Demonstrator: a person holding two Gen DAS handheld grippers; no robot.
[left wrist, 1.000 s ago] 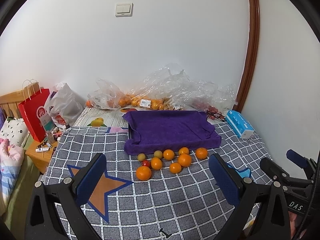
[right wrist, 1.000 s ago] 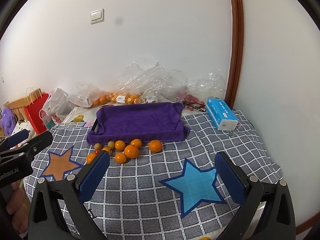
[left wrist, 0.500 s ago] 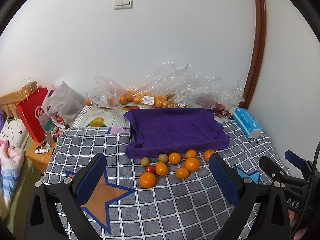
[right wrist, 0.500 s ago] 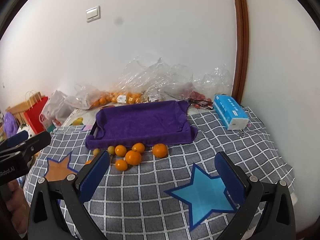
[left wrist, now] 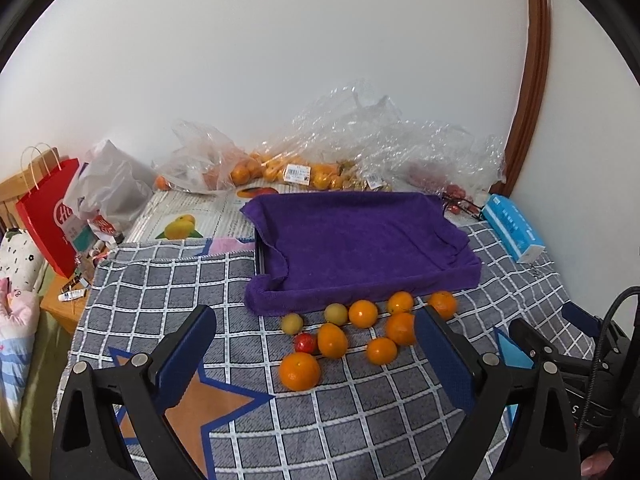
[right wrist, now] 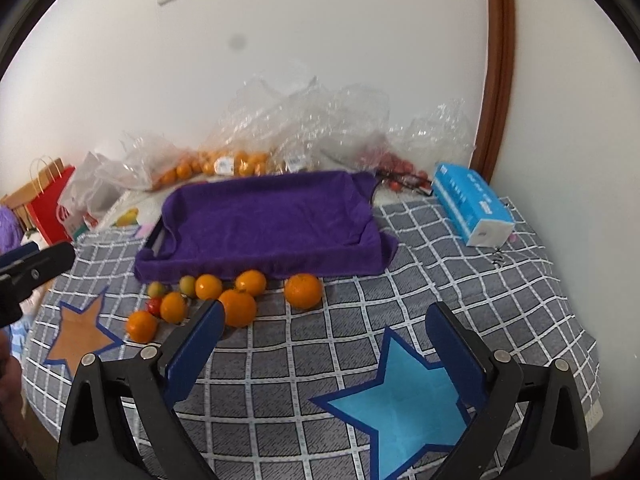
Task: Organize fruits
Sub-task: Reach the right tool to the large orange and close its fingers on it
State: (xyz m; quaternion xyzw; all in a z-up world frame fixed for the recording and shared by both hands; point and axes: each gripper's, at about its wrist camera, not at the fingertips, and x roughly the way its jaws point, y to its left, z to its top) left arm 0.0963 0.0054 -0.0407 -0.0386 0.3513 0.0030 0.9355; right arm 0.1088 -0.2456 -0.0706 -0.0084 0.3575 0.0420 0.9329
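Observation:
A tray draped in a purple towel (left wrist: pixel 360 240) (right wrist: pixel 264 220) sits on the grey checked cloth. In front of it lie several oranges, among them a big one (left wrist: pixel 300 371) nearest me and one at the right end (right wrist: pixel 303 291), two small yellow-green fruits (left wrist: pixel 292 324) and a small red fruit (left wrist: pixel 305 343) (right wrist: pixel 154 306). My left gripper (left wrist: pixel 316 344) is open and empty, held just short of the fruit. My right gripper (right wrist: pixel 324 328) is open and empty, to the right of the fruit cluster.
Clear plastic bags with more oranges (left wrist: pixel 280 172) and red fruit (right wrist: pixel 396 168) lie against the wall behind the tray. A blue tissue pack (right wrist: pixel 472 204) lies at the right. A red paper bag (left wrist: pixel 48 212) stands at the left edge.
Both grippers have moved forward toward the fruit and the tray, which now look larger and closer. Both stay open and empty.

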